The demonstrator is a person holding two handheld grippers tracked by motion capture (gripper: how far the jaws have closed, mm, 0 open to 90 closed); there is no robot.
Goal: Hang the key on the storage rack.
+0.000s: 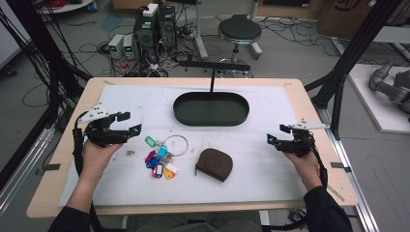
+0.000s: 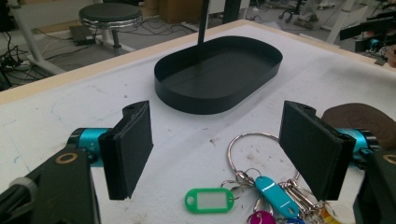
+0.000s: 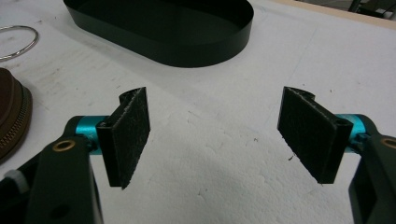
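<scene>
Both sets of fingers gape empty, the key bunch (image 1: 162, 157) lying just ahead of the left gripper (image 1: 126, 123) fingers (pouch (image 1: 214, 164) and tray (image 1: 211, 108) beyond); likely risk: closing on one loose tag drags the ring sideways and the bunch slips, right gripper (image 1: 277, 134) well apart.

Keyring (image 1: 162, 155) with coloured tags — flat, beside brown pouch (image 1: 214, 164)

Black stool (image 1: 239, 30) and computer towers (image 1: 154, 26), perhaps, beyond the table (image 1: 43, 193).
</scene>
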